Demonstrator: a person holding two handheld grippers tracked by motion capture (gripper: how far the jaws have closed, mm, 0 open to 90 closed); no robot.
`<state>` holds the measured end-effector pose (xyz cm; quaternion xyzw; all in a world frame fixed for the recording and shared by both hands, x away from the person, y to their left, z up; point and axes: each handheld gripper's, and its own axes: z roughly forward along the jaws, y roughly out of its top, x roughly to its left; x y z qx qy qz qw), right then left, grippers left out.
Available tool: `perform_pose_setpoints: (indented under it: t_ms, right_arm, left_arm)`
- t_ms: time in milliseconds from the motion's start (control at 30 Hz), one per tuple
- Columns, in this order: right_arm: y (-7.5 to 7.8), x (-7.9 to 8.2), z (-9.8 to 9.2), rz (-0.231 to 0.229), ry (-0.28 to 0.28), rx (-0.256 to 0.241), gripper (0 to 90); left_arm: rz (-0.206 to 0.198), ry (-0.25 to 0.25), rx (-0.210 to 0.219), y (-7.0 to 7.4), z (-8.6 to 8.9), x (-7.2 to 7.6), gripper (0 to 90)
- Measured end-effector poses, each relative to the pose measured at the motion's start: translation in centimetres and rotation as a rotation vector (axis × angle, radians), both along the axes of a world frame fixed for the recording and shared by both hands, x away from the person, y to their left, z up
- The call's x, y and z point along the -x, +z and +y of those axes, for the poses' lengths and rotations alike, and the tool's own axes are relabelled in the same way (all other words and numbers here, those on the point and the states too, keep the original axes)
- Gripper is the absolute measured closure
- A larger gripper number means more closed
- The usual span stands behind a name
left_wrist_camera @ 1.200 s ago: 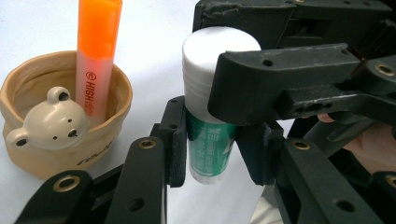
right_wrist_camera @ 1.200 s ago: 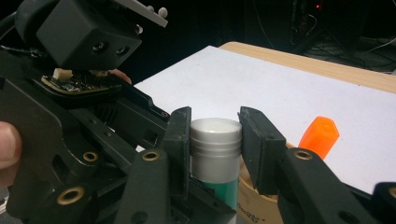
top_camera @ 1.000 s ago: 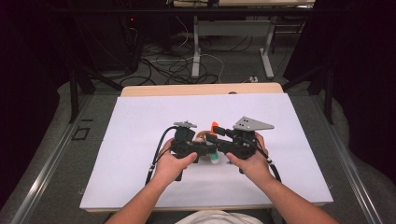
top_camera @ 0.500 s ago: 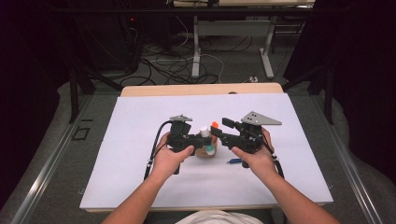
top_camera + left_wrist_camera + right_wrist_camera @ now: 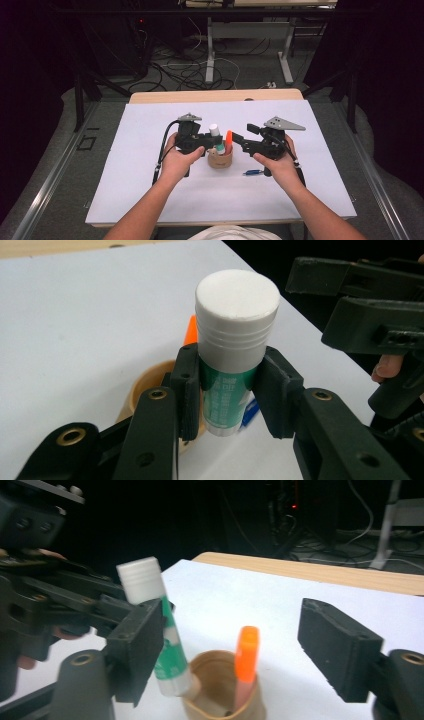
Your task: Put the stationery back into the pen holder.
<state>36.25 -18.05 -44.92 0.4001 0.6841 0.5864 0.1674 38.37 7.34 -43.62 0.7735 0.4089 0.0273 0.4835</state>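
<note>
Upright in the left claw (image 5: 227, 385), a green glue stick (image 5: 227, 395) with white ribbed cap; right claw (image 5: 230, 645) wide.

Overhead forward-down view; two close gripper views sharing cup (image 5: 220, 160).

White-covered table (image 5: 150, 200), bearing a tan cup (image 5: 220, 161) and perhaps a blue pen (image 5: 253, 173).

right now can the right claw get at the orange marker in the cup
Probably yes. The right claw is open beside the cup, and the orange marker stands between its jaws. The glue stick held in the left claw sits close, though.
</note>
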Motion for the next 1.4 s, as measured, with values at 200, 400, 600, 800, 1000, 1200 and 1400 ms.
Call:
perform_pose_setpoints:
  t_ms: [200, 400, 600, 800, 1000, 1200, 1400]
  right_arm:
    - [-0.5, -0.7, -0.8, 0.016, -0.035, 0.028, 17.1]
    - [-1.2, -1.3, -1.5, 0.021, -0.074, 0.054, 15.6]
    - [-1.6, -1.6, -2.0, 0.033, -0.081, 0.061, 15.6]
    - [-1.7, -1.7, -2.0, 0.037, -0.084, 0.067, 15.6]
    - [-1.9, -1.8, -2.0, 0.047, -0.084, 0.064, 15.6]
    - [-2.2, -1.8, -2.0, 0.051, -0.083, 0.069, 15.6]
    - [-2.3, -1.8, -2.0, 0.058, -0.085, 0.067, 15.7]
  left_arm:
    - [-0.048, 0.022, -0.029, -0.1, -0.3, -0.5, 65.7]
    - [-0.109, 0.040, -0.057, -0.4, -0.6, -0.8, 65.7]
    - [-0.140, 0.067, -0.071, -0.8, -0.8, -1.1, 65.6]
    - [-0.163, 0.072, -0.099, -1.6, -1.0, -1.4, 65.7]
    - [-0.149, 0.075, -0.110, -2.6, -1.0, -1.7, 65.6]
    - [-0.125, 0.076, -0.116, -3.5, -1.1, -1.8, 65.6]
    - [-0.122, 0.077, -0.117, -4.2, -1.2, -1.9, 65.6]
